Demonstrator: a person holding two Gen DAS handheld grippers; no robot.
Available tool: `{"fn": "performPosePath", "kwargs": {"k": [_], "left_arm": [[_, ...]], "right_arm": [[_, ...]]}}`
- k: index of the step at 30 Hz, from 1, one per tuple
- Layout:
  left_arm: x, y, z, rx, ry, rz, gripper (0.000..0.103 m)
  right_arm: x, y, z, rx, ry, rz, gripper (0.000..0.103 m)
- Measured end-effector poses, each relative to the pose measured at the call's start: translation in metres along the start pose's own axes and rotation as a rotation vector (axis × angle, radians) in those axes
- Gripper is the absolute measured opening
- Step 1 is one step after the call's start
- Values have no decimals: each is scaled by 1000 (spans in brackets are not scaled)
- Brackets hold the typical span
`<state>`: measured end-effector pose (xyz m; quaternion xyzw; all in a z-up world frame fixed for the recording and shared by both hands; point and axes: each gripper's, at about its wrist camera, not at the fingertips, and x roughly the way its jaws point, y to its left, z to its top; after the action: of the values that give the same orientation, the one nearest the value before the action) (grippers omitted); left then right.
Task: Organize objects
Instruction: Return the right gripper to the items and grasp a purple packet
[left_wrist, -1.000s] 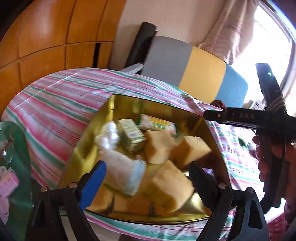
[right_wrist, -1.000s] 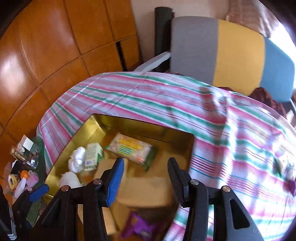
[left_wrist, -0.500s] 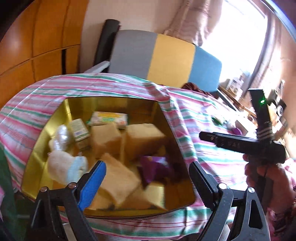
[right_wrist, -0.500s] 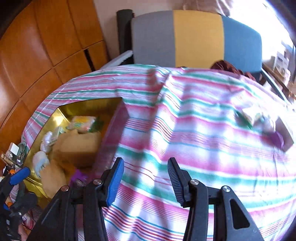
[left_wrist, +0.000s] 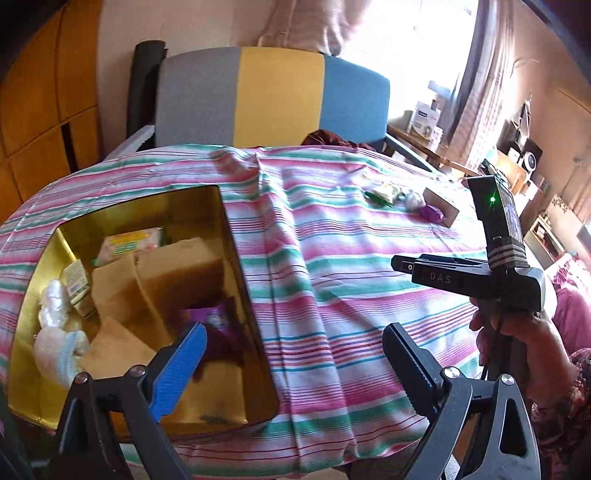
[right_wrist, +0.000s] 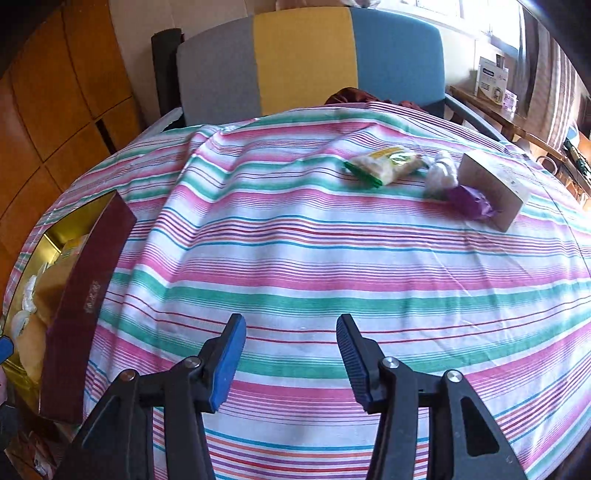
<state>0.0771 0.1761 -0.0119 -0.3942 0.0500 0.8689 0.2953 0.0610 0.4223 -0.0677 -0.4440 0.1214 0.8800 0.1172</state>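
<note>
**Empty jaws facing last loose items across striped tabletop**

The right gripper (right_wrist: 291, 354) is hovering low over the striped cloth with its jaws apart and nothing between them. The left gripper (left_wrist: 291, 369) is likewise standing with jaws apart and empty, its blue pad hanging over the near right corner of the gold tin (left_wrist: 236, 258). The step in hand appears to be the reach for the next loose item. To do it well, the right gripper should probably be travelling ahead and to the right, dropping with jaws straddling one item only, and closing gently, since the packet and wraps look soft and crushable.

Ahead and to the right of the right jaws, well apart from them, four things are lying in a cluster: one green-and-yellow snack packet (right_wrist: 384, 166), one white wrapped bundle (right_wrist: 441, 173), one purple wrapped piece (right_wrist: 472, 201) and one cardboard box (right_wrist: 495, 184), the purple piece touching the box.

Left of those jaws, the tin is already carrying several tan sponge-like blocks (left_wrist: 177, 269), at least four, plus one packet (left_wrist: 129, 243), one small carton (left_wrist: 77, 282), two white bundles (left_wrist: 55, 306) and one purple piece (left_wrist: 218, 321). The tabletop (right_wrist: 314, 266) between tin and cluster is carrying nothing.
</note>
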Motion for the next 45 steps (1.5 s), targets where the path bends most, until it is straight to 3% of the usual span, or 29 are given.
{"fn": "performPosePath", "kwargs": {"k": [9, 12, 22, 30, 34, 36, 45], "left_arm": [[20, -34, 8, 42, 27, -50, 99], [29, -41, 11, 50, 34, -56, 100], [58, -58, 17, 51, 75, -60, 100], [71, -65, 19, 58, 90, -71, 100], [80, -68, 26, 61, 97, -66, 100], [86, -69, 32, 59, 101, -69, 100], [110, -90, 56, 108, 92, -63, 100]], "right_arm": [[-3, -40, -3, 17, -44, -89, 54], [1, -59, 3, 38, -57, -119, 59], [10, -144, 59, 193, -127, -176, 61], [46, -154, 101, 64, -118, -247, 61], [65, -163, 97, 53, -97, -256, 61], [72, -172, 94, 75, -77, -219, 61], [57, -180, 86, 140, -145, -134, 46]]}}
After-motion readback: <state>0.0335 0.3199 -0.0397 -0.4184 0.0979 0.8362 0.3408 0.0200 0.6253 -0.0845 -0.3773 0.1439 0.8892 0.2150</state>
